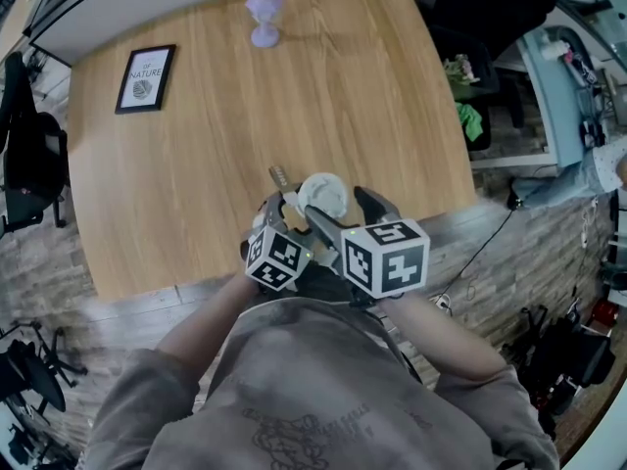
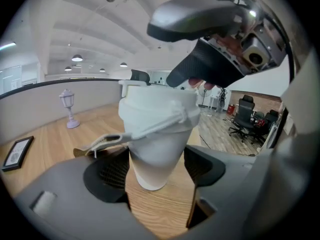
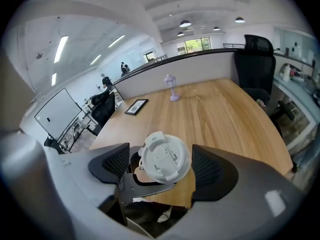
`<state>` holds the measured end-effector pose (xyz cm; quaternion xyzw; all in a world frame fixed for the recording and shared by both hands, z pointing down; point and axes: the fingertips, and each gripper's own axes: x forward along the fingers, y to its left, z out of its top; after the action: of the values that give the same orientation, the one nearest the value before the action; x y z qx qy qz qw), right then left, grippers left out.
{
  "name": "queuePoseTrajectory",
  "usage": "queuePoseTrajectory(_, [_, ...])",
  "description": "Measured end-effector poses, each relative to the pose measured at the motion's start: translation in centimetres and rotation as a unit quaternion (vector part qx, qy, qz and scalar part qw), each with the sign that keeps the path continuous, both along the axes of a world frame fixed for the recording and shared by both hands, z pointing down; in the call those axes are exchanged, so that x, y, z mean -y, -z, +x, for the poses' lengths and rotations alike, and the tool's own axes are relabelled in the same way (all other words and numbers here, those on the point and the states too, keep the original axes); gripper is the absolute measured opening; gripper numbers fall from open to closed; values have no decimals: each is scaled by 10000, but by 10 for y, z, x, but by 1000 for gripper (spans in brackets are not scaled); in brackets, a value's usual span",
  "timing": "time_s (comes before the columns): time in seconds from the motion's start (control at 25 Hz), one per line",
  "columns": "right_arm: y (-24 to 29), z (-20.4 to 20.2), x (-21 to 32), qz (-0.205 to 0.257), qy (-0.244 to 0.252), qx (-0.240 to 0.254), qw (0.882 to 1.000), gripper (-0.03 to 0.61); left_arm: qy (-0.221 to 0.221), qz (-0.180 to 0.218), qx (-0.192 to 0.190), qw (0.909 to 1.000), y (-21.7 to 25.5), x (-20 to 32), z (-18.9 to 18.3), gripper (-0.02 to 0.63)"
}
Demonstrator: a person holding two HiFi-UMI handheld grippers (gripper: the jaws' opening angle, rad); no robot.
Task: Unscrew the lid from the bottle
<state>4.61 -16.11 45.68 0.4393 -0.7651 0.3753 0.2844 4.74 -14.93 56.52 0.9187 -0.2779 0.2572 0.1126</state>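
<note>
The left gripper (image 2: 154,170) is clamping the white bottle (image 2: 156,144) round its tapered body, with both pads pressing on its sides. It is holding the bottle clear of the bench (image 1: 196,164), just inside the bench's 6 o'clock edge in the head view, close in front of the person. The bottle is standing roughly upright, its long axis running from the base at 6 o'clock to the lid (image 3: 165,158) at 12 o'clock in the left gripper view, and a strap (image 2: 102,145) is trailing towards 9 o'clock. The right gripper (image 3: 159,165) is hovering over that lid, looking almost straight down the axis. Its jaws are standing fairly wide around the lid: the pad at 3 o'clock is seemingly touching the rim while a gap is showing at 9 o'clock, so by my judgement it is straddling, not gripping. The coming twist is hanging on this line-up: the right gripper, the nearer to the lid, is needing to close squarely across it and turn about the upright axis while the left is bracing the body
</note>
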Motion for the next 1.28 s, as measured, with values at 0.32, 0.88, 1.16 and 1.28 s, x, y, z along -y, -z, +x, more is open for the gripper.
queuePoseTrajectory(0.32, [-13,-1,-2,-104,-357,-143,9992,380,26,4,-7,10000,0,-1,1,339])
queuePoseTrajectory(0.88, [-26,-2,0,109,-274,-764,9966,334,45,9,54,10000,-2,-1,0,335])
queuePoseTrajectory(1.16, [-27,-3,-1,268,255,-950,9948,334,28,25,75,10000,-2,-1,1,333])
queuePoseTrajectory(1.28, [-27,-5,-1,337,761,-1027,9912,334,-3,25,71,10000,-2,0,0,331])
